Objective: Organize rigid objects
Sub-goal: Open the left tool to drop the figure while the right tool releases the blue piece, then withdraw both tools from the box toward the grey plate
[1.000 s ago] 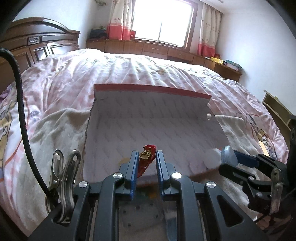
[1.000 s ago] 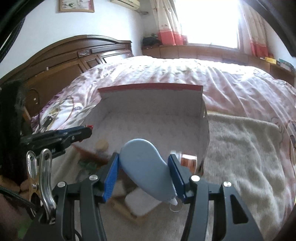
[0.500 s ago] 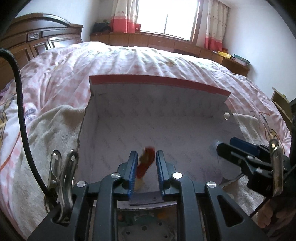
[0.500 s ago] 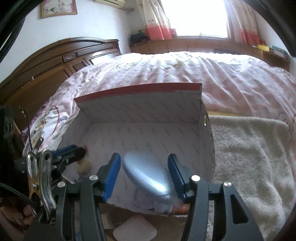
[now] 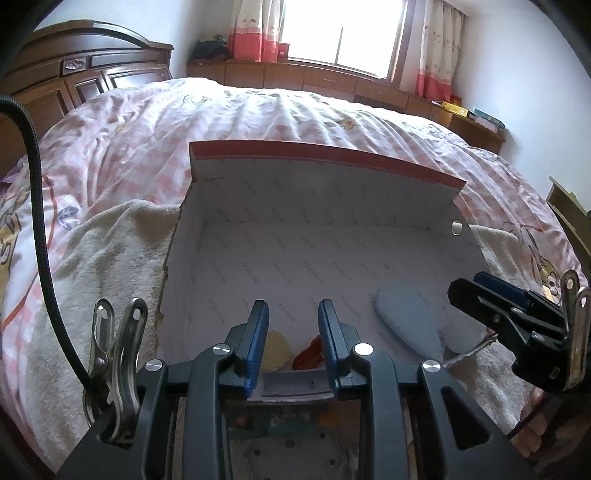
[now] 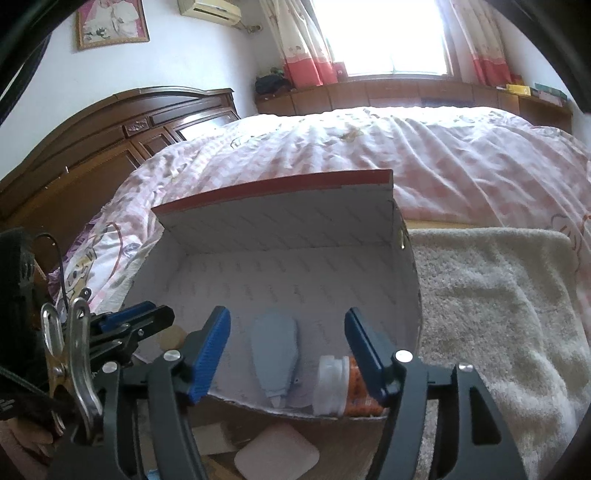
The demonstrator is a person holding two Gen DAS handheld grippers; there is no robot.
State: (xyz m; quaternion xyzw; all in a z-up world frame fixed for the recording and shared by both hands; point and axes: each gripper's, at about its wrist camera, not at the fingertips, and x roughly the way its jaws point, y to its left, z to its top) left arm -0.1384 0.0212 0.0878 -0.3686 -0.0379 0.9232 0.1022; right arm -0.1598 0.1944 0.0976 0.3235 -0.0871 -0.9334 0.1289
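Opening left jaws: the left gripper has its blue pads spreading apart over the near edge of the box; nothing is pressed between them.
Left view, below the jaws: a red toy and a pale yellow round piece lie on the box floor, free of the pads.
Opening right jaws: the right gripper is widening too, pads clear on both sides of the blue-grey teardrop object, which lies released on the box floor with its narrow tip toward the camera.
Right view only: a bottle with a white cap and orange label lies on its side just beside the teardrop object, close to the right pad; a white square pad sits outside the box, under its near wall.
Left view only: the red toy; the person's fingers behind the other tool at the lower right.
Shared: each camera sees the other gripper poking in over the box, the right one at the right edge, the left one at the left edge.
Box: white patterned inside, red-edged lid flap standing up at the back.
Under the box: a cream towel spread on the bed's pink checked quilt.
Room: dark wooden headboard, bright window with red-hemmed curtains.
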